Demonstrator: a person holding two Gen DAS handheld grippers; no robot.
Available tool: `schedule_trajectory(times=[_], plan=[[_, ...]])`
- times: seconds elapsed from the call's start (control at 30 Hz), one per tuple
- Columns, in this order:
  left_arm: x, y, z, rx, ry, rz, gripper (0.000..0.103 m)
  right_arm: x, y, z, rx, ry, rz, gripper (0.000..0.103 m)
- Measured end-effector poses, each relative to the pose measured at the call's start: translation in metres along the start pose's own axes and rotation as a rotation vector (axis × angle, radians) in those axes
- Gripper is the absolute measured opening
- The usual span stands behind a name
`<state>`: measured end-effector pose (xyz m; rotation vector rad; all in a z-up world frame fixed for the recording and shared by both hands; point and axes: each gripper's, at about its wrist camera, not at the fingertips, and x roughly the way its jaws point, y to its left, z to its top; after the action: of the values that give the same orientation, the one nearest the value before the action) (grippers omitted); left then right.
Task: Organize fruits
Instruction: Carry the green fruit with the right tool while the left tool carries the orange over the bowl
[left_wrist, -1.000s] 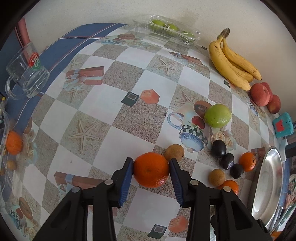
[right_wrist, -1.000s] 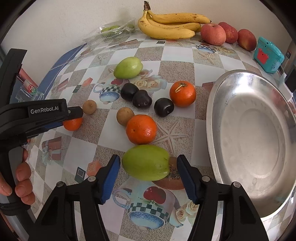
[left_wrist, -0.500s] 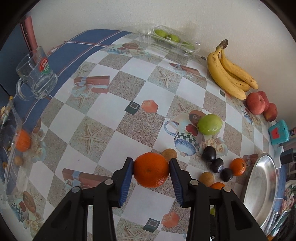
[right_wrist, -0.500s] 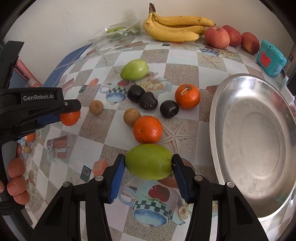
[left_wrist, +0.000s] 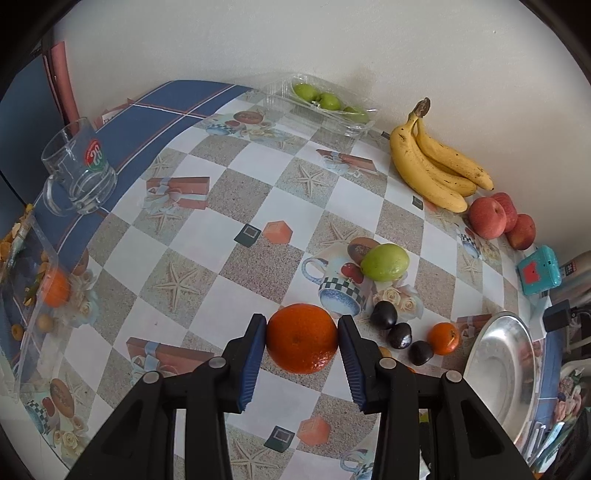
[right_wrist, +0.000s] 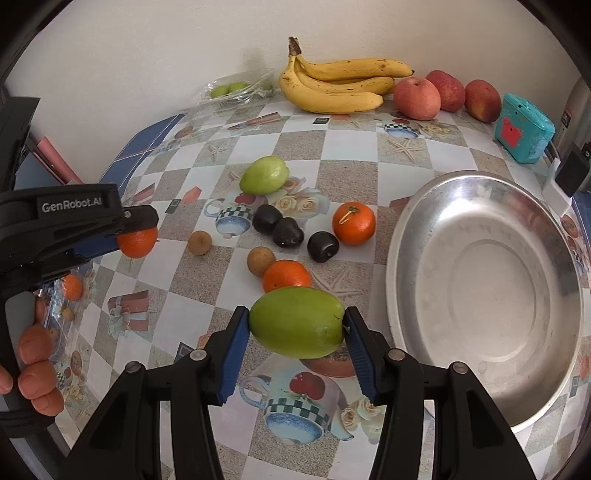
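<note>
On the table (right_wrist: 369, 147), a bunch of bananas (right_wrist: 340, 85) and three red apples (right_wrist: 417, 98) are ranged along the wall, with a clear tray of green fruit (left_wrist: 321, 101) further along and a teal box (right_wrist: 522, 127) at the other end. A glass mug (left_wrist: 79, 171) is seen on the blue cloth at the far left. A steel bowl (right_wrist: 487, 295) is set to the right. Between it and the tools lie a green mango (right_wrist: 264, 180), three dark plums (right_wrist: 288, 230), two oranges (right_wrist: 354, 223) and two small brown fruits (right_wrist: 260, 260), loosely grouped.

The left tool (left_wrist: 302, 345) is closed on a large orange (left_wrist: 302, 343), which is held clear above the table. The right tool (right_wrist: 297, 330) is clamped on a second green mango (right_wrist: 297, 321), gripped end to end and raised just left of the bowl's rim.
</note>
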<state>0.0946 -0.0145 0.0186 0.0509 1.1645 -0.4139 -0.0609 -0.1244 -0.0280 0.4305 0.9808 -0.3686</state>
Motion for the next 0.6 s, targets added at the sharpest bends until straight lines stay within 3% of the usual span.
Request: schedule_trajectory(times=[0.3,0.6], plan=[[-0.005,-0.035,-0.011,0.056,0.011,-0.052,0.042,-0.016,-0.040,0.007,0.084,-0.036,-0.072,0.053],[-0.014,-0.094,-0.029,0.182,0.019,-0.120,0.042,-0.035,-0.103,0.009,0.200,-0.070,-0.212,0.053]])
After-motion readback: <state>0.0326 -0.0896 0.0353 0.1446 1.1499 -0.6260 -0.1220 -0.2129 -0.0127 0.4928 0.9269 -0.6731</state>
